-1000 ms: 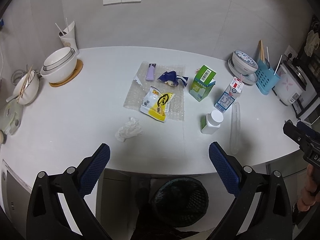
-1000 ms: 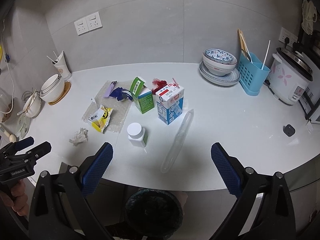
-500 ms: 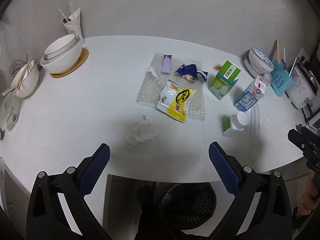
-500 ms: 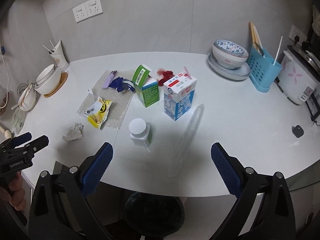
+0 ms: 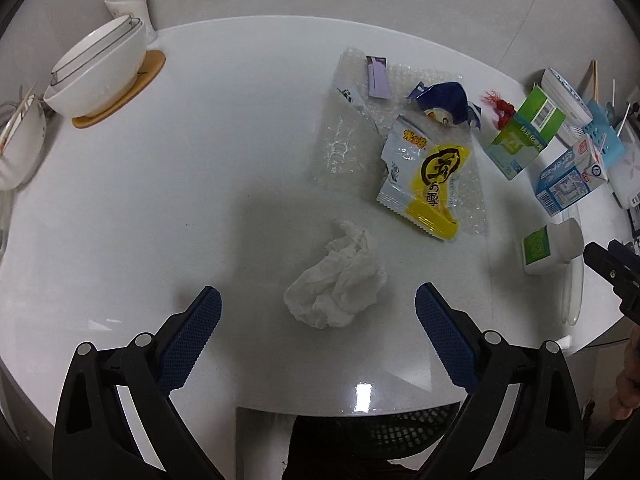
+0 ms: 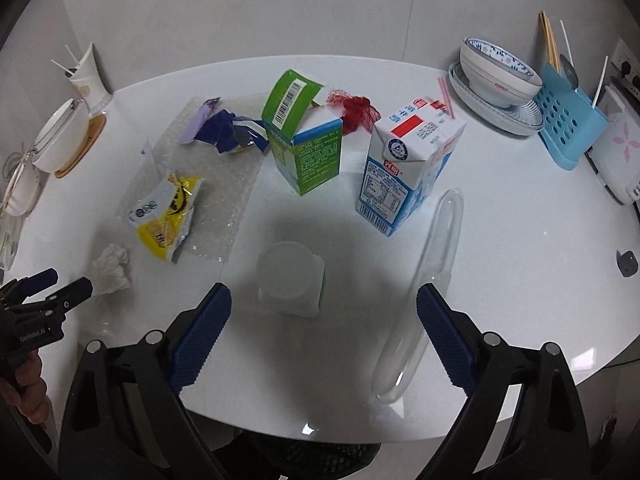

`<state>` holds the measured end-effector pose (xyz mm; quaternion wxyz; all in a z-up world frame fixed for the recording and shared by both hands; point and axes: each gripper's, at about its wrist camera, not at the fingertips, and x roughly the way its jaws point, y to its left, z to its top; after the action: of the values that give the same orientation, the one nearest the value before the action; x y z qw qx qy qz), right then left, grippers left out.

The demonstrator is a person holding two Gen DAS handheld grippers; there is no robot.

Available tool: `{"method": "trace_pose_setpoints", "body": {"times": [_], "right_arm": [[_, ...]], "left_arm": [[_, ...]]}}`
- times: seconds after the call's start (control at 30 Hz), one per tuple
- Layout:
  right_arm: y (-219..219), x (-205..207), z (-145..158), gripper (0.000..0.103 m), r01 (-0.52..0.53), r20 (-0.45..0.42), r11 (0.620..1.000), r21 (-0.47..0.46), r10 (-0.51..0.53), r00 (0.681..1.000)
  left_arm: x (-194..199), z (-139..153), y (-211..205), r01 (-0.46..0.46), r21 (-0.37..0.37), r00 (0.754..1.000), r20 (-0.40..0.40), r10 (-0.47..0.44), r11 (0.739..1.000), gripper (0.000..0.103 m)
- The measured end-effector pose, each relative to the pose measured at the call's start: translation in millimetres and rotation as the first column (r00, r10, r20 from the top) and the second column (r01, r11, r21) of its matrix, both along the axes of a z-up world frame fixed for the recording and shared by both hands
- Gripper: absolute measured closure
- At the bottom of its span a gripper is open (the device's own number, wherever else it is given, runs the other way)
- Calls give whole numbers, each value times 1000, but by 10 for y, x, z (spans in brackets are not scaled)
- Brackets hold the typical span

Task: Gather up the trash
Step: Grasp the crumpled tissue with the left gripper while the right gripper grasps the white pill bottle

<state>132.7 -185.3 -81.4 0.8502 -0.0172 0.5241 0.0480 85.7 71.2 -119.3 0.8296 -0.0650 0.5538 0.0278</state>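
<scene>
White surface (image 5: 168, 184) carrying scattered trash. Left gripper (image 5: 318, 312) is hovering over a crumpled tissue (image 5: 338, 282) near the front edge — jaws standing wide apart, tissue lying between them, untouched. Right gripper (image 6: 324, 312) is hanging above a white-capped bottle (image 6: 291, 278), jaws closing slightly but still wide, pads not touching it. Farther back: a yellow snack wrapper (image 5: 426, 178) lying on bubble wrap (image 5: 340, 140), a green carton (image 6: 306, 142) and a milk carton (image 6: 408, 168) standing. Mesh bin (image 5: 400, 428) is showing below the near edge.
</scene>
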Motion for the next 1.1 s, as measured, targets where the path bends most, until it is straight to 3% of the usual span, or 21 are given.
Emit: {"method": "trace_pose_setpoints", "body": {"times": [0.2,0.5,0.57,0.67,0.73,0.8,1.1], "right_arm": [[119,135,-189,21,16,-46,1000,-13,-16,999],[281,245,-463,34,47,-108,998,-48,-52,993],[288,250,-501,38,56,-119,997,-56,-62,991],[285,253,-511,49,65,-118,996,-54,-71,990],[291,260,-514,62,56,-119,996,-68,-64,991],[279,259,-501,62,50,-124,997,-63,-57,991],[58,125,-228,62,55,-67,998,-14,-55,996]], "left_arm": [[161,-220,-11,55,-6,998,-35,-55,998,14],[264,-355,-12,109,-22,993,-42,-110,994,34],[270,-343,6,109,-44,993,-29,-111,993,42],[273,-335,-2,117,-53,992,-29,-119,992,63],[263,-330,-29,123,-59,992,-31,-125,991,88],[245,-318,-38,117,-62,992,-40,-120,991,94],[3,-2,-137,95,-26,995,-3,-95,995,97]]}}
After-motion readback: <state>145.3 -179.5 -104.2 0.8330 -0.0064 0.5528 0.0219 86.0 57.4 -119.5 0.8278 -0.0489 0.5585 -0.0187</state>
